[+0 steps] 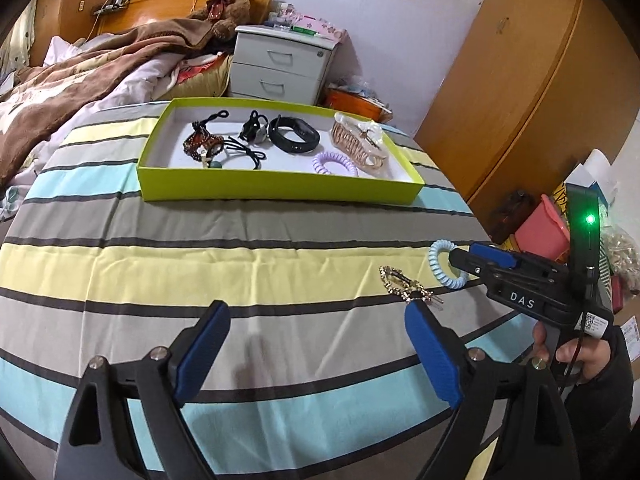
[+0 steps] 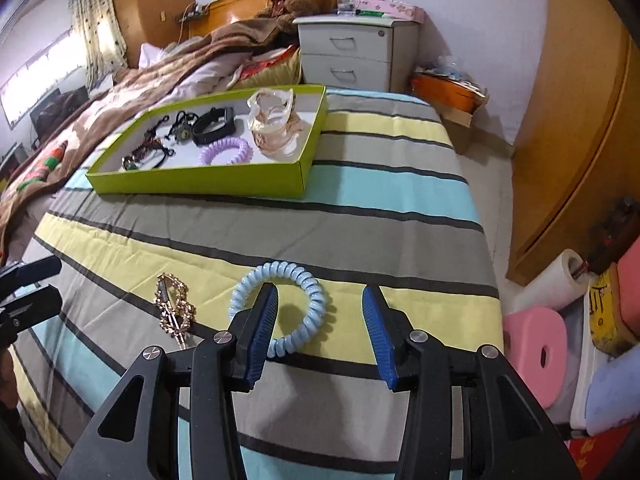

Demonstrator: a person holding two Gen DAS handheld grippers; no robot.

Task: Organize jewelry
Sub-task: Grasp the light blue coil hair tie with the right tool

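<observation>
Left gripper point(image 1: 316, 344) is spread wide over the striped bed point(image 1: 200, 264) with nothing between its pads, and the gold hair clip point(image 1: 404, 282) lies right by its right fingertip. Further right, the right gripper point(image 2: 318, 326) is partway open, straddling one side of the light blue coil hair tie point(image 2: 280, 304), not squeezing it. Green tray point(image 1: 280, 190) sits further back.

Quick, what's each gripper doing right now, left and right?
Left gripper: open, holding nothing, beside the gold rhinestone hair clip.
Right gripper: open, one finger inside the pale blue spiral hair tie, not gripping.
</observation>
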